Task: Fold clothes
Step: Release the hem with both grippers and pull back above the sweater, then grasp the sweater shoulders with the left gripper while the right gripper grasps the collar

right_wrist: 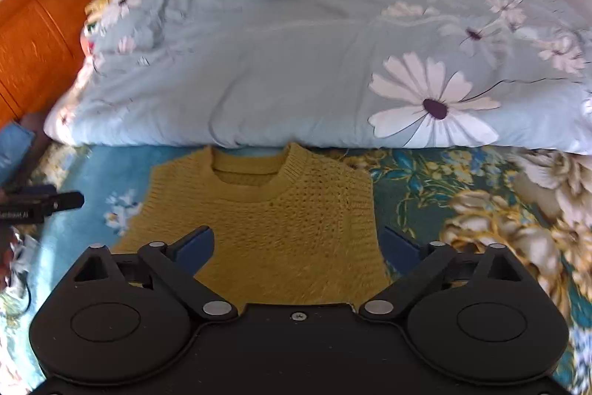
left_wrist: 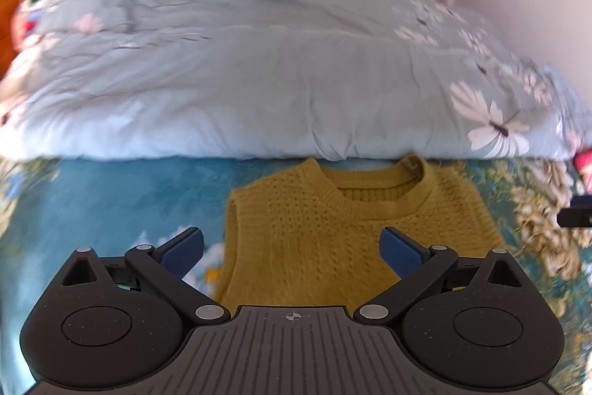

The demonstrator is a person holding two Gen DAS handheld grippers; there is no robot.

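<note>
Only one label shows: pale lettering, too blurred to read, on the black left gripper (right_wrist: pixel 40 202) seen from the right wrist. Both claws angle downward, jaws spread wide, gripping nothing. The mustard-yellow knitted sleeveless sweater (left_wrist: pixel 333 232) lies flat on the blue floral bedsheet (left_wrist: pixel 111 210), collar against the pale-blue daisy-print duvet (left_wrist: pixel 259 80); the right gripper (right_wrist: pixel 298 247) hovers over its lower part.

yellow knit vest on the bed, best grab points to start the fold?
Take the yellow knit vest at its two lower side edges, one per claw, coming down from above on the near side. It lies flat, neck toward the quilt, and each open claw, left and right, already hangs over its own side.
</note>
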